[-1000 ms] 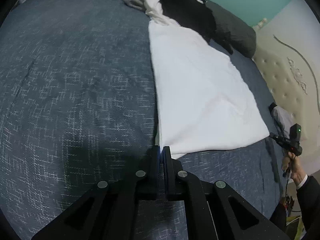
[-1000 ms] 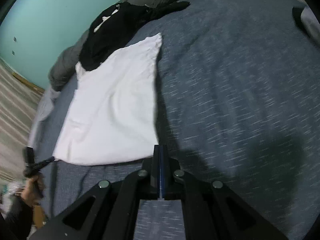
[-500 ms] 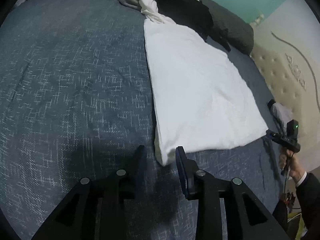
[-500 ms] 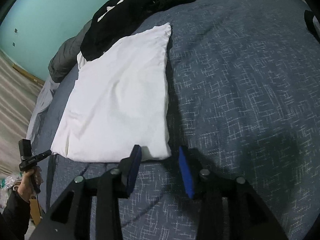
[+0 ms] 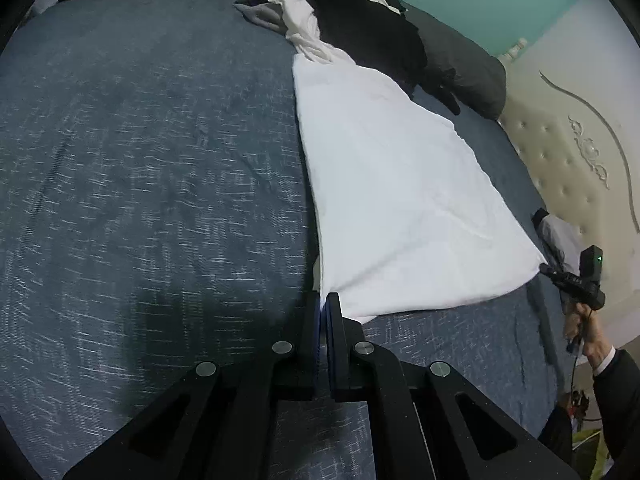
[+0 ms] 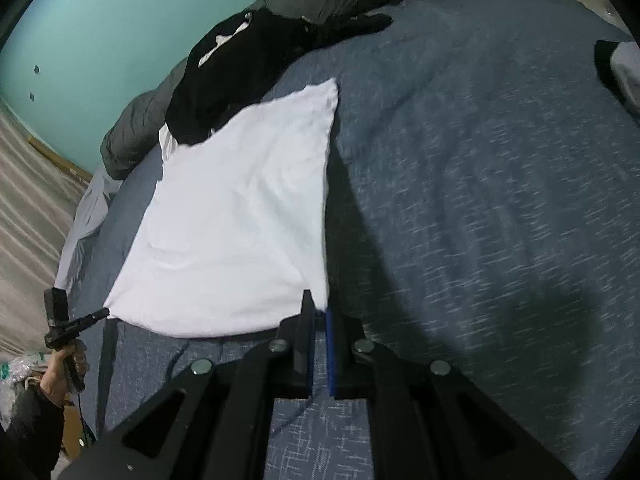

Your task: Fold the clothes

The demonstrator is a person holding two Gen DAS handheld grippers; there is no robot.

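Note:
A white garment (image 5: 392,184) lies folded flat on the blue-grey bedspread (image 5: 140,160); it also shows in the right wrist view (image 6: 240,220). My left gripper (image 5: 322,300) is shut on the garment's near left corner. My right gripper (image 6: 318,308) is closed on the garment's near right corner, with a narrow gap between the jaws. Each gripper shows small in the other's view, at the opposite near corner (image 5: 576,280) (image 6: 76,324). The garment's far end is bunched beside a black garment (image 5: 368,28).
A black garment (image 6: 248,68) and grey pillows (image 5: 460,64) lie at the far edge of the bed. A cream tufted headboard (image 5: 568,168) stands at the right of the left wrist view. A teal wall (image 6: 120,20) is behind. A dark and grey item (image 6: 620,68) lies at far right.
Half a second ago both grippers were open just short of the garment's near corners. Both have now closed on those corners.

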